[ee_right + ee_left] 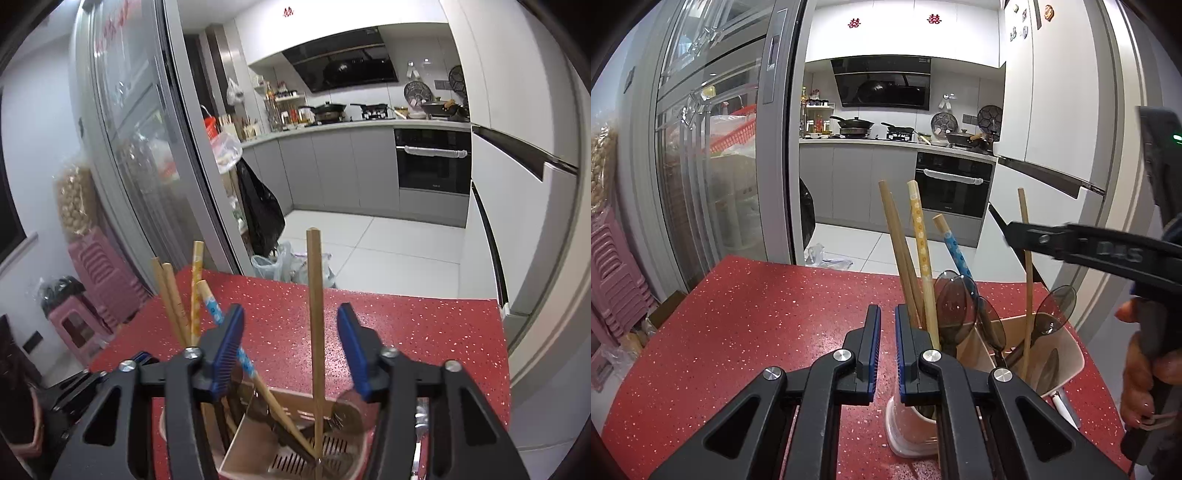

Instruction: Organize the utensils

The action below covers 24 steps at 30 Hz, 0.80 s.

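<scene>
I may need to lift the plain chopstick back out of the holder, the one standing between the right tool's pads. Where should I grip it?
Probably the upper shaft of the plain chopstick, taken from above: it stands nearly upright, clear of the other utensils, while its foot is buried in the holder.

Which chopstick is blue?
The short chopstick with blue and white pattern, leaning right in the holder. The others are plain wood or yellow-flowered.
</scene>
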Available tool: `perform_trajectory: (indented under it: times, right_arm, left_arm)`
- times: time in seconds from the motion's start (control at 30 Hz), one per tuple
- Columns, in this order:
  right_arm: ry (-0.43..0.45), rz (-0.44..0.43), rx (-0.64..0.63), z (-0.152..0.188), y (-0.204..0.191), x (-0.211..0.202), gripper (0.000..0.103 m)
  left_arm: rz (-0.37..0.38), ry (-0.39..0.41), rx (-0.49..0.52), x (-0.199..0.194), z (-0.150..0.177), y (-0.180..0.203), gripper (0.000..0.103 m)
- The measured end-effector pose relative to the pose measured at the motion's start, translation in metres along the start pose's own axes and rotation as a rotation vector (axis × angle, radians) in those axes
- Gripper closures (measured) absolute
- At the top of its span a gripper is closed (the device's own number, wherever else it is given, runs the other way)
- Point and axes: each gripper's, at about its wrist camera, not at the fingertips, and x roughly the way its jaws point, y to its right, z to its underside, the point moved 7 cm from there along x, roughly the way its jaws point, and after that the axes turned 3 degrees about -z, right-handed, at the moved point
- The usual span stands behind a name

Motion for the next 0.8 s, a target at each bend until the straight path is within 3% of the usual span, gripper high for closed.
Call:
perform_trajectory:
  times: [0.1, 0.47, 0.8]
  right_arm:
    - [-0.048, 0.017, 0.022, 0.004, 0.004, 0.014, 0.092]
    - [0.183, -0.011, 0.036, -0.009, -0.001, -0.023, 0.094]
    - [0.216, 0.041, 0.01, 0.014, -0.003, -0.02, 0.094]
  left_arm:
    - [-0.001, -0.011, -0.011, 0.002, 0.002, -0.002, 0.073]
    - [-0.017, -0.035, -0.033, 0.007, 0.006, -0.008, 0.073]
    - [-0.031, -0.035, -0.038, 0.007, 0.005, -0.011, 0.073]
